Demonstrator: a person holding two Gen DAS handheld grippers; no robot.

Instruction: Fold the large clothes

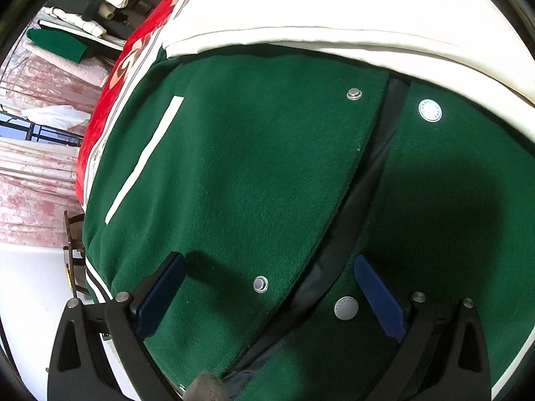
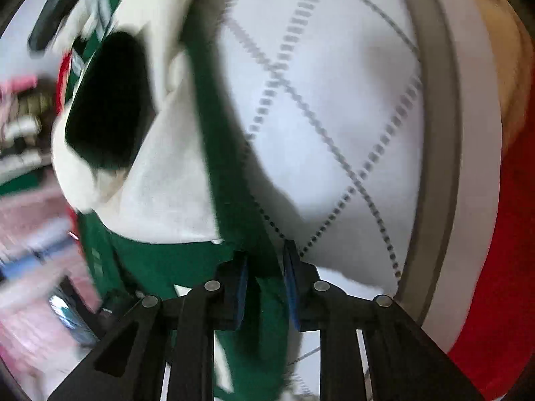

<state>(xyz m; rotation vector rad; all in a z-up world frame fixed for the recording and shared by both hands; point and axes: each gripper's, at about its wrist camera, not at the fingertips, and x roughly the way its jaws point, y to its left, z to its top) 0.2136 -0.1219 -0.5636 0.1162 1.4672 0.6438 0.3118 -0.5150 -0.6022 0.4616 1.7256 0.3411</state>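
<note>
A dark green varsity jacket with cream sleeves lies front side up and fills the left wrist view. Its snap placket gapes and shows dark lining, with metal snaps along it. My left gripper hovers open just over the lower front, one finger on each side of the placket, nothing pinched. In the blurred right wrist view my right gripper is shut on a green edge of the jacket, beside a cream sleeve with a dark cuff opening.
The jacket rests on a white quilted cover with a grey border and a red blanket at the edges. A pile of other clothes lies beyond, with pink curtains and a wooden chair at the left.
</note>
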